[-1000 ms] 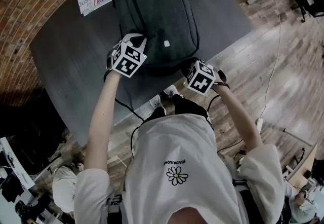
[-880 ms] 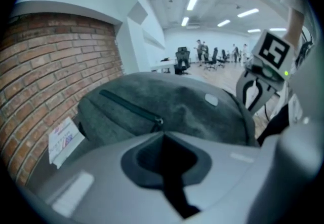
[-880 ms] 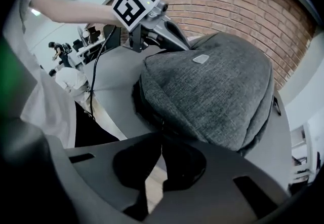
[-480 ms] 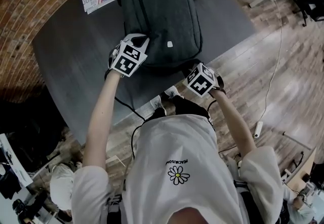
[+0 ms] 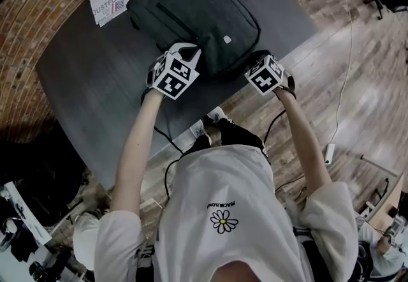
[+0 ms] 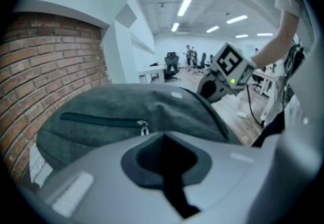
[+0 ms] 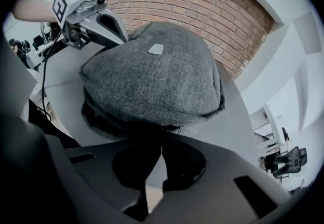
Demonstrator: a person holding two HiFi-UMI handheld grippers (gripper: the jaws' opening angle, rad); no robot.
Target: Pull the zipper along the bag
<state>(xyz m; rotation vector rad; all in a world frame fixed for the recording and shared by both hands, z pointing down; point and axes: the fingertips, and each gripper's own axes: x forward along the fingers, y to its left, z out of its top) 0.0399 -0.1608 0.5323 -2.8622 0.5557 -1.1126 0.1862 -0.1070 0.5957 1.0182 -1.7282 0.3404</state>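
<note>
Although indistinct overhead, zipper pull (image 6: 144,127) shows in left gripper view.

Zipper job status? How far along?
Done: both grippers sit at the near edge of the bag. In hand: left gripper shut at the fabric; right gripper shut at the seam, what it pinches unclear. Left: seam gapes dark, so zipping likely mostly remains.
</note>
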